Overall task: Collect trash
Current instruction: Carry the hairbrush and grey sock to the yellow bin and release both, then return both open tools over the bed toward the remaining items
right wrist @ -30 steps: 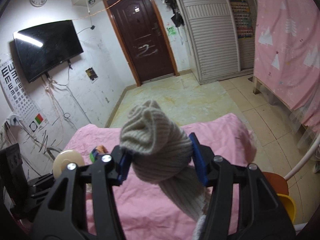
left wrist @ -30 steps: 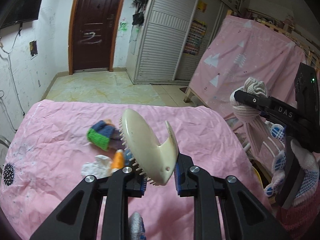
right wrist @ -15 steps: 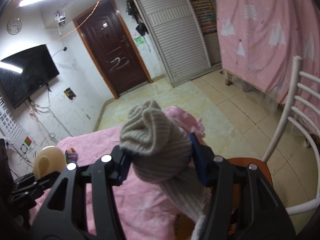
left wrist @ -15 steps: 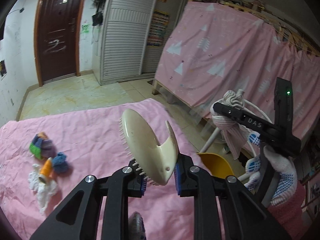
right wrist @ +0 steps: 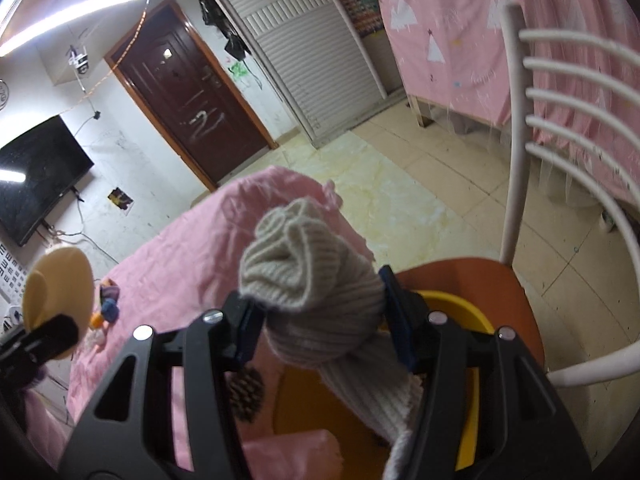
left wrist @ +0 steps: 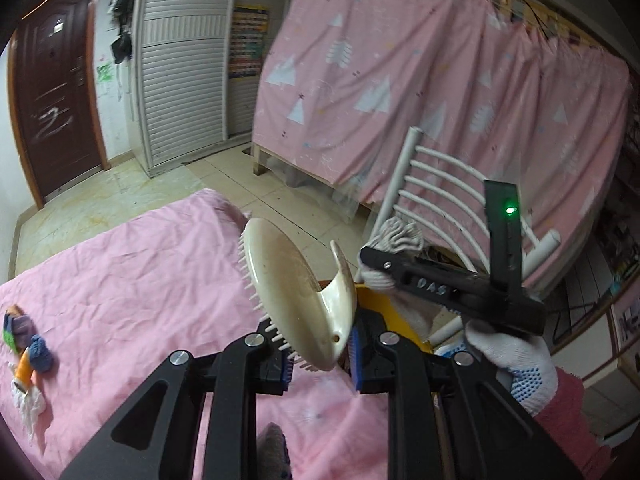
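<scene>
So right now the left claw (left wrist: 320,354) is pinching a cream scalp brush (left wrist: 296,292) by its edge, lower middle of the left wrist view. The right claw (right wrist: 320,330) is squeezed around a knotted beige sock (right wrist: 316,292), held over the yellow bin (right wrist: 460,308) on the orange chair seat (right wrist: 508,284). Biggest risk imo: the sock's long tail snags on a pad or drapes over the rim instead of dropping in. The brush grip looks thin too, I think; it could twist out short of the bin. More scraps (left wrist: 28,340) sit on the pink desk (left wrist: 152,264), far left.
</scene>
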Available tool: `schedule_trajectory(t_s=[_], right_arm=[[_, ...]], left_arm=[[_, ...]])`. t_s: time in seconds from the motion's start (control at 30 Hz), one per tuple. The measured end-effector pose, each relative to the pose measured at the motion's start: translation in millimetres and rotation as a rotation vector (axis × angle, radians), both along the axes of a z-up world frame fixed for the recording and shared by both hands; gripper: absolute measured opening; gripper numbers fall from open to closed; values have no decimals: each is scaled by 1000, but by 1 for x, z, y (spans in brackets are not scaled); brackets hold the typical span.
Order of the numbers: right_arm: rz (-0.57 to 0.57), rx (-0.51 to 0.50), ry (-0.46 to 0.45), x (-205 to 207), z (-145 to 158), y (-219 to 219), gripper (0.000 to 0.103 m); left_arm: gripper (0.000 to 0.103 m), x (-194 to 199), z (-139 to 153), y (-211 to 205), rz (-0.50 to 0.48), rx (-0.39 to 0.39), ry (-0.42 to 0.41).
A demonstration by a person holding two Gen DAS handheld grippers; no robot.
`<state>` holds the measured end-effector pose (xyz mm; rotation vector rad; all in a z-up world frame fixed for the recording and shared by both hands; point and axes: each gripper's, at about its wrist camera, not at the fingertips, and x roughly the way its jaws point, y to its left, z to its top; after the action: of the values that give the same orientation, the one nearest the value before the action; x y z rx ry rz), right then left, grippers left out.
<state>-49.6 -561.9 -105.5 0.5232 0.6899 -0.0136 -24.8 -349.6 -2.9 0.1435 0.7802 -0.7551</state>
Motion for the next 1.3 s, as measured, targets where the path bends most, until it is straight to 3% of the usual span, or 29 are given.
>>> schedule_trajectory(t_s=[0.17,0.23,0.77,0.87,0.93,1.0,1.3], right_arm=[[5,17,23,-3,-17,-6,55],[-5,32,18,-4,-20,-11,63],[-163,84,-31,-42,-11,-63,63],[-167,84,-33,-42,-10,-62,63],[-165,82,-34,-41,-8,-59,63],[-160,80,-35,-41,-8,-58,63],[-127,54,-38,-33,5,-38,63]], left_arm=[[12,-4,-8,-20,-36,31,3],[12,-6,-10,-28,-49,41,2],[15,-4,-34,-74,-109,88,50],[26,-3,-35,-72,-108,86,58],[47,-3,-34,-70,-110,81,51],[54,-5,-32,-67,-109,74,41],[58,-1,-22,-40,-81,37,43]])
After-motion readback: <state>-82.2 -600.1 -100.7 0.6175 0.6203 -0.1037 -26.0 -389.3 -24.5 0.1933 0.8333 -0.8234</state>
